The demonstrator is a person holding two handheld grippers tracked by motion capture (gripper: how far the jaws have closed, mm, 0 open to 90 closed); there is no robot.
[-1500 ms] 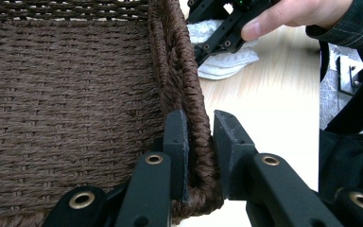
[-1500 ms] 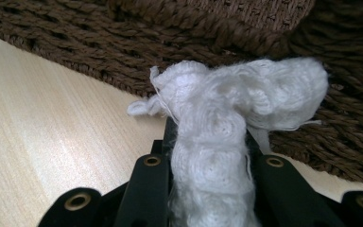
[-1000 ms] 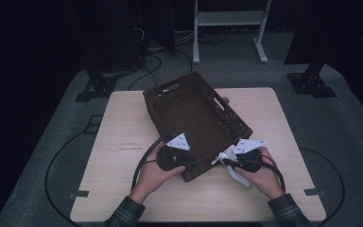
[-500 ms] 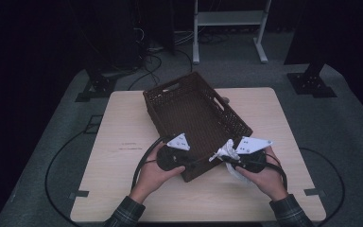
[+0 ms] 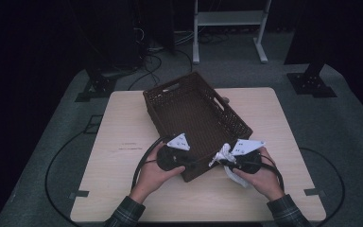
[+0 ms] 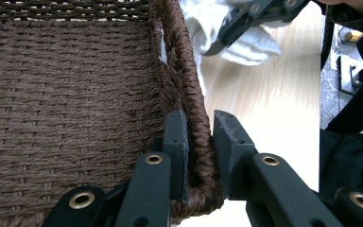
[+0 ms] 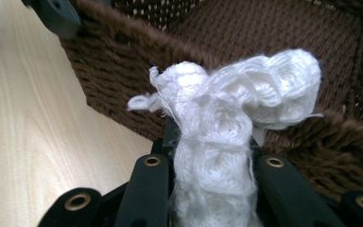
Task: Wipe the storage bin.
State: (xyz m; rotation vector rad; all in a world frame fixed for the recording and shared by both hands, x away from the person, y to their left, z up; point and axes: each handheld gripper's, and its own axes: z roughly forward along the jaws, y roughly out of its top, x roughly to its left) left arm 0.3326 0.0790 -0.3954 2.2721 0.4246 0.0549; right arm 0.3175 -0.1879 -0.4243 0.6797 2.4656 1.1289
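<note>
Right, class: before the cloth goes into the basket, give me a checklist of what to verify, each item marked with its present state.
1. Left gripper clamps the basket wall: ok.
2. Right gripper holds the cloth: ok.
3. Cloth over the rim, above the inside: not ok, it hangs at the near corner.
4. Basket floor free: ok where visible.
5. Basket fully on the table: ok.
6. Cables free of the basket: cannot tell.

left gripper (image 5: 189, 163) in left hand (image 5: 153, 172), jaws clamped on brown woven basket's wall (image 6: 184, 94), right gripper (image 5: 222, 161) in right hand (image 5: 260, 177), jaws pinching bunched white knitted cloth (image 7: 227, 123), both forearms low, angled inward
</note>
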